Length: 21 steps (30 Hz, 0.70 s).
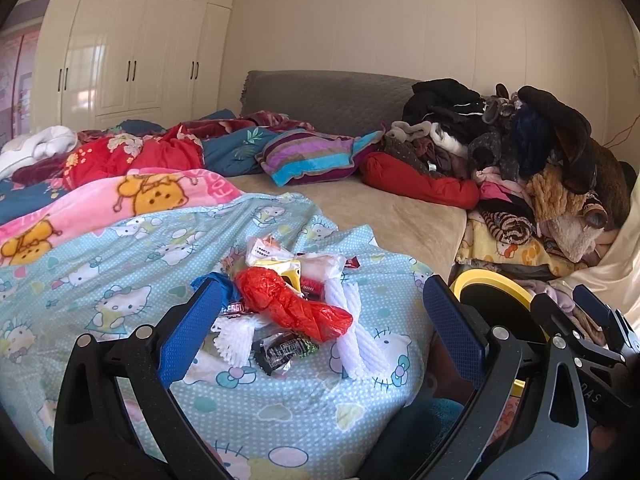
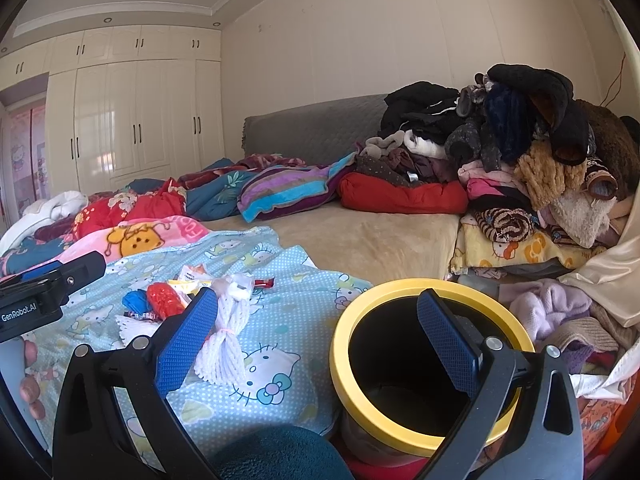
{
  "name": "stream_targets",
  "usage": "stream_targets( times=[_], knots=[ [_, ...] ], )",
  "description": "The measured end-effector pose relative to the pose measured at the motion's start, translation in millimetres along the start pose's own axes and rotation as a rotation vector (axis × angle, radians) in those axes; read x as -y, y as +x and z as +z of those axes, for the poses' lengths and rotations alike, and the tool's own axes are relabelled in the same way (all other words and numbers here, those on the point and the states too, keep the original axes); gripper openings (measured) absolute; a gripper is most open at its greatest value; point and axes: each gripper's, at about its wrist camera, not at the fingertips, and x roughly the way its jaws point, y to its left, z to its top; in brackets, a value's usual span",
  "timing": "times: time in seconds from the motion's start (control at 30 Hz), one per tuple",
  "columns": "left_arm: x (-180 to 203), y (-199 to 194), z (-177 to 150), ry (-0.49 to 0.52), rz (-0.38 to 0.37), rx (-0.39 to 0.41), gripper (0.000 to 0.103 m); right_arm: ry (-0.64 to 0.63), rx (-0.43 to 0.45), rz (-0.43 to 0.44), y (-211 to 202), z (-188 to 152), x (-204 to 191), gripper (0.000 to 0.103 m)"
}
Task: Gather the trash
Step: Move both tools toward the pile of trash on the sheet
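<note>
A trash pile lies on the light-blue cartoon-cat blanket (image 1: 120, 264). It holds a crumpled red plastic bag (image 1: 288, 304), a white foam net (image 1: 352, 320), a dark wrapper (image 1: 280, 350), a blue bag (image 1: 216, 280) and white and yellow packets (image 1: 276, 260). My left gripper (image 1: 320, 328) is open, with the pile just beyond its blue pads and nothing between them. My right gripper (image 2: 318, 340) is open and empty too. Its right finger is over the mouth of a yellow-rimmed black bin (image 2: 400, 292), and the foam net (image 2: 224, 340) lies by its left finger.
The bin (image 1: 496, 280) stands off the bed's right corner. A tall heap of clothes (image 2: 520, 152) fills the right side, and quilts and a striped pillow (image 1: 308, 156) lie further back. Bare beige mattress (image 2: 368, 240) shows in the middle. White wardrobes (image 1: 132, 60) line the far wall.
</note>
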Motion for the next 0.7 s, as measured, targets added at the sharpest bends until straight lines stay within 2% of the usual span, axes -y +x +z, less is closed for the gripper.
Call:
stream_targets(
  times=[0.3, 0.7],
  knots=[
    [-14.5, 19.4, -3.0, -0.033, 0.015, -0.026, 0.092, -0.012, -0.050, 0.050, 20.1, 0.2, -13.2, 0.097],
    [-47.9, 29.2, 14.2, -0.095, 0.096, -0.005, 0.092, -0.055, -0.074, 0.146, 34.4, 4.3, -54.8, 0.097]
  ],
)
